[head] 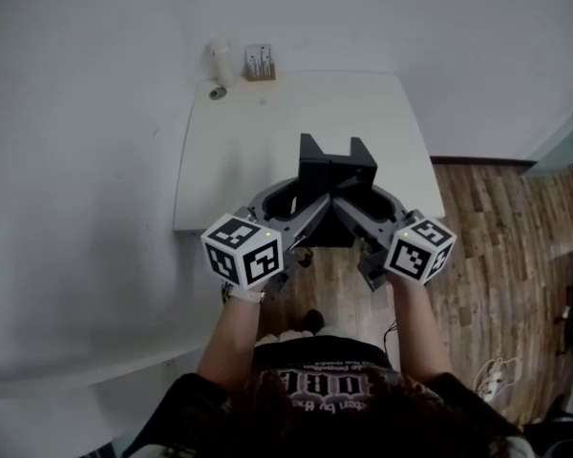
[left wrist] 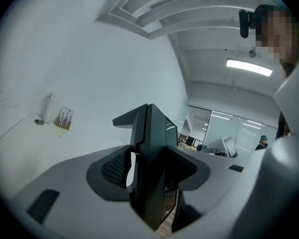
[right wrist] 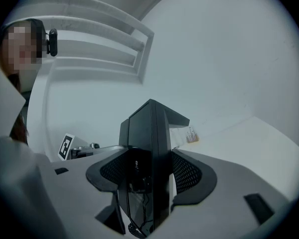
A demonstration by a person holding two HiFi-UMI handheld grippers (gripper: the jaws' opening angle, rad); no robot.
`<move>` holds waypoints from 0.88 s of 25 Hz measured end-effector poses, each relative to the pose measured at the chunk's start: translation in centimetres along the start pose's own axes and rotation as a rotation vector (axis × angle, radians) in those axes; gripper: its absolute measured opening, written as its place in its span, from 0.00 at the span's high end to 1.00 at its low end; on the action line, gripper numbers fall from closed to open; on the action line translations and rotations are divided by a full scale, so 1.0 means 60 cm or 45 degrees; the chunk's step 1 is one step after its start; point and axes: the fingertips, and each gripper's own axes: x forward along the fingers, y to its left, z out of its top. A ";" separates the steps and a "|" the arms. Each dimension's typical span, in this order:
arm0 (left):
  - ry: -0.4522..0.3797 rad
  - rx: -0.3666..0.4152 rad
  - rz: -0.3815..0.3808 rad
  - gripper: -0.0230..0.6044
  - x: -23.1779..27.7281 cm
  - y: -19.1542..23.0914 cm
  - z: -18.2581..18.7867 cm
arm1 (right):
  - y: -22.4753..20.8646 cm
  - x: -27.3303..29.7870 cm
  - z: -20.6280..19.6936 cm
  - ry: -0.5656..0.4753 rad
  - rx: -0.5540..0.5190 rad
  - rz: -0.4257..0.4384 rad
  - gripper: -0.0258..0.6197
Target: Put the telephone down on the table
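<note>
The black telephone (head: 336, 191) hangs in the air over the near edge of the white table (head: 239, 151), held from both sides. My left gripper (head: 301, 213) is shut on its left side, my right gripper (head: 358, 216) on its right side. In the left gripper view the telephone (left wrist: 150, 158) stands edge-on between the jaws (left wrist: 152, 176), with both pads against it. In the right gripper view the telephone (right wrist: 148, 153) sits clamped the same way between the jaws (right wrist: 148, 178), and a coiled cord shows at its lower end.
A white roll (head: 221, 63) and a small card holder (head: 260, 63) stand at the table's far edge by the wall, with a small round object (head: 216, 92) near them. Wooden floor (head: 497, 256) lies to the right of the table.
</note>
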 end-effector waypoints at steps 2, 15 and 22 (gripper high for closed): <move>-0.003 -0.001 0.013 0.62 0.021 0.017 0.007 | -0.023 0.015 0.010 0.010 0.000 0.011 0.52; 0.019 -0.028 0.050 0.62 0.116 0.141 0.045 | -0.136 0.125 0.046 0.056 0.033 0.030 0.52; 0.051 -0.021 0.015 0.62 0.180 0.234 0.086 | -0.208 0.211 0.080 0.064 0.043 -0.004 0.52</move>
